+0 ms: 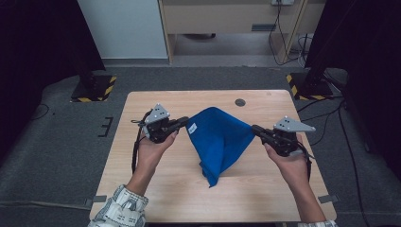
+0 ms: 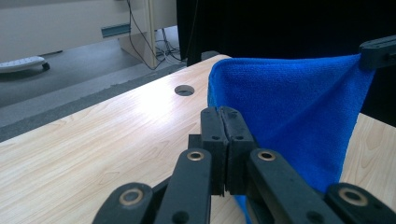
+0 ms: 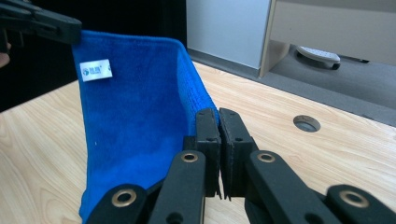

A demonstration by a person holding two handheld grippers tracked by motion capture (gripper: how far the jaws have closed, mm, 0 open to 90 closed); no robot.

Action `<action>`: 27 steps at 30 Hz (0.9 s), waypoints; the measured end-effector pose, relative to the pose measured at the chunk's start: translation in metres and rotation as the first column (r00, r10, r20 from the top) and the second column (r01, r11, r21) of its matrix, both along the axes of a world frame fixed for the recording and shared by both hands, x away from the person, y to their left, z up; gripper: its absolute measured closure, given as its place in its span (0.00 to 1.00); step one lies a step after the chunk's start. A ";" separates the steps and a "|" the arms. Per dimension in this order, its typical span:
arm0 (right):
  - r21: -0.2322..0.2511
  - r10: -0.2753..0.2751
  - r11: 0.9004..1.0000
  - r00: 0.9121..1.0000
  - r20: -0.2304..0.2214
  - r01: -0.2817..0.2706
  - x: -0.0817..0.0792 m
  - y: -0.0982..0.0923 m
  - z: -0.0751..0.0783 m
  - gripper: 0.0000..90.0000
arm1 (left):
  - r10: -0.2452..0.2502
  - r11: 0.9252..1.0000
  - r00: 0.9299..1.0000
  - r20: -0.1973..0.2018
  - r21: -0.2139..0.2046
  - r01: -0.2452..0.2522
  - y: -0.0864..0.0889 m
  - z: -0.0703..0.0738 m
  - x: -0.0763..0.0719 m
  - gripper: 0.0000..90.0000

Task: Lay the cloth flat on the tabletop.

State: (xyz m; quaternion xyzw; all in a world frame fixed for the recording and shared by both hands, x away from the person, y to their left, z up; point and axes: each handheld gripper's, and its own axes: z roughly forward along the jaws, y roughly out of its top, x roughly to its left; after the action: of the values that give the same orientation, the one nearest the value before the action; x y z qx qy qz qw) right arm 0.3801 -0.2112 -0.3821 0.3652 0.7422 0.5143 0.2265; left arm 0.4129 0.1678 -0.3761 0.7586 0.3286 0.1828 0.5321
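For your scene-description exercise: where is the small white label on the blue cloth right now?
In the high view the white label sits at the blue cloth's upper left corner, beside the left gripper pinching that corner.

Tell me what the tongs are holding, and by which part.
Both tongs hold one blue cloth: the left tongs pinch the top corner near its white label, the right tongs the opposite top corner.

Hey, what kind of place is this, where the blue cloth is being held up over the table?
Probably a lab or recording workspace, not a home: a bare wooden table with a cable hole, stand bases with yellow-black hazard tape on grey carpet, and loose cables along the back wall.
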 end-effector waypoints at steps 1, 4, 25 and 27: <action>0.001 0.000 1.000 1.000 0.001 0.000 0.001 -0.001 0.000 0.97 | 0.000 1.000 1.000 -0.001 -0.003 0.000 0.000 0.000 0.000 0.99; 0.006 -0.004 1.000 1.000 0.006 0.004 0.002 -0.004 0.004 0.97 | 0.000 1.000 1.000 0.001 0.001 0.000 -0.001 0.002 0.001 0.99; 0.038 0.011 0.999 0.999 0.037 -0.012 -0.008 -0.016 0.024 0.97 | 0.015 0.999 1.000 0.024 -0.039 -0.014 0.016 0.020 -0.022 0.99; 0.042 0.010 0.999 0.999 0.042 -0.012 -0.011 -0.017 0.026 0.97 | 0.016 0.999 0.999 0.030 -0.043 -0.014 0.018 0.022 -0.023 0.99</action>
State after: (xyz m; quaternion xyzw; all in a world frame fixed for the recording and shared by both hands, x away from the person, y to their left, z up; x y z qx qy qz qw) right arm 0.3690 -0.2280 -0.3559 0.3549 0.7282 0.5388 0.2312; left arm 0.3895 0.1859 -0.3540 0.7418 0.3299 0.1914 0.5516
